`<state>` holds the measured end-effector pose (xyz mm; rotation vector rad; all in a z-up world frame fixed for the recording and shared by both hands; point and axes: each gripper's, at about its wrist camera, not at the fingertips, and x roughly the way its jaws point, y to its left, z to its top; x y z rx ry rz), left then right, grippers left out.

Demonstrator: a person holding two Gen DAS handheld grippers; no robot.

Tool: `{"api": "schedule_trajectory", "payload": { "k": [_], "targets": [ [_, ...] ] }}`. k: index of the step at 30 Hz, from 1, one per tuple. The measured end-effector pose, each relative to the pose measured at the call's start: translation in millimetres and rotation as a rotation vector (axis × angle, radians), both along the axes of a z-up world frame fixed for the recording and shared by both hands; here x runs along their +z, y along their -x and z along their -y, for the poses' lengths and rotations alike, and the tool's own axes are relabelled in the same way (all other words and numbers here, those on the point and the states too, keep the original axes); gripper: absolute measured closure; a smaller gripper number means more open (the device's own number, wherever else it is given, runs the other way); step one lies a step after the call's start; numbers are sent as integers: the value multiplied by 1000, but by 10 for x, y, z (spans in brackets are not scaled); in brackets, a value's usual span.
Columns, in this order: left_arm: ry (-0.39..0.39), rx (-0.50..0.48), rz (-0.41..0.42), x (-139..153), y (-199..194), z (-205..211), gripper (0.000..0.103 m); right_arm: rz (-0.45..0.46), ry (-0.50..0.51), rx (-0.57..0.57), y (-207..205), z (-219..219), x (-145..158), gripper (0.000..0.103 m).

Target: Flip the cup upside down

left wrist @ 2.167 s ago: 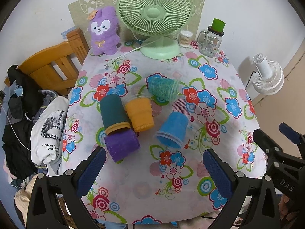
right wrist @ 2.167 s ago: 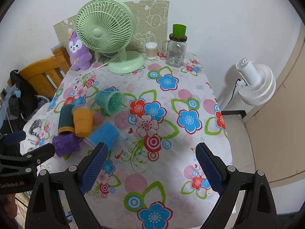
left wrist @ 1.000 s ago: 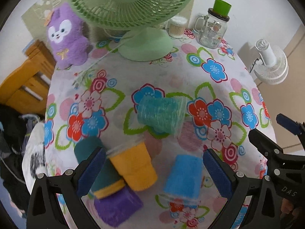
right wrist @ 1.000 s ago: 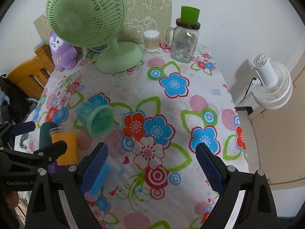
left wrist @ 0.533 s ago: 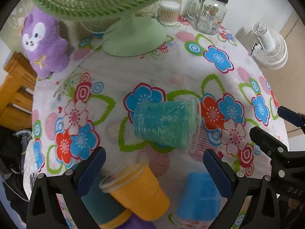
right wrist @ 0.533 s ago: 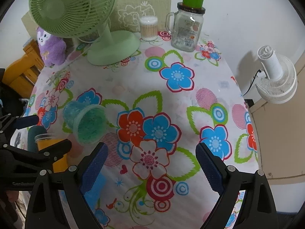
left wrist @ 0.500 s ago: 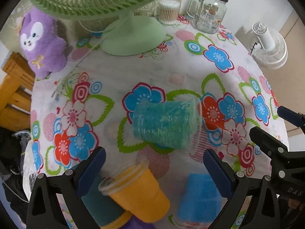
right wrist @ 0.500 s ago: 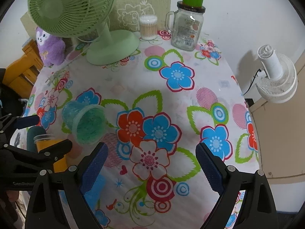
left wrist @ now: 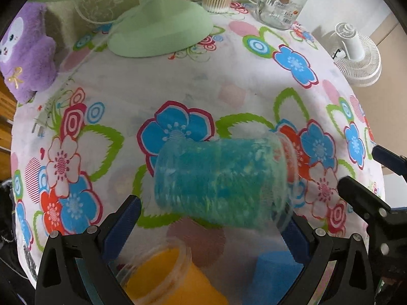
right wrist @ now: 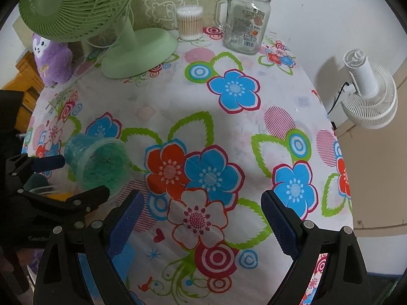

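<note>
A teal cup (left wrist: 221, 180) lies on its side on the floral tablecloth (left wrist: 229, 96), mouth to the right. My left gripper (left wrist: 211, 223) is open, its blue pads level with the cup's near side, one at each end, not touching. The cup also shows in the right wrist view (right wrist: 99, 164), with my left gripper's fingers (right wrist: 48, 164) around it. My right gripper (right wrist: 202, 218) is open and empty over the flowers to the cup's right.
An orange cup (left wrist: 168, 277) and a blue cup (left wrist: 274, 272) lie just below the teal one. A green fan (right wrist: 137, 50), purple plush (right wrist: 52, 58), cotton-swab box (right wrist: 189, 23) and glass jar (right wrist: 248, 25) stand at the back. A white fan (right wrist: 368, 94) stands beyond the right edge.
My left gripper has moved forward and down to the teal cup, which now sits between its pads. My right gripper has moved forward a little.
</note>
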<state>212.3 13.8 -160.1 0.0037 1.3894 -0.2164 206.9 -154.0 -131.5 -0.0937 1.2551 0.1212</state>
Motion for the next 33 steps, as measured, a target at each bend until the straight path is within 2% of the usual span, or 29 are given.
{"api": "schedule_trajectory", "payload": {
  "k": [4, 6, 11, 18, 33],
  "targets": [
    [23, -2, 9, -46, -50, 11, 9, -9, 6, -10, -16, 17, -52, 8],
    [37, 2, 10, -60, -63, 11, 22, -14, 9, -13, -22, 29, -72, 8],
    [64, -10, 26, -19, -53, 56, 22, -17, 9, -15, -23, 68, -74, 8],
    [53, -60, 61, 148, -52, 251, 22, -6, 8, -22, 15, 195, 17, 8],
    [34, -211, 103, 414, 245, 939, 22, 16, -17, -126, 341, 869, 250, 8]
  ]
}}
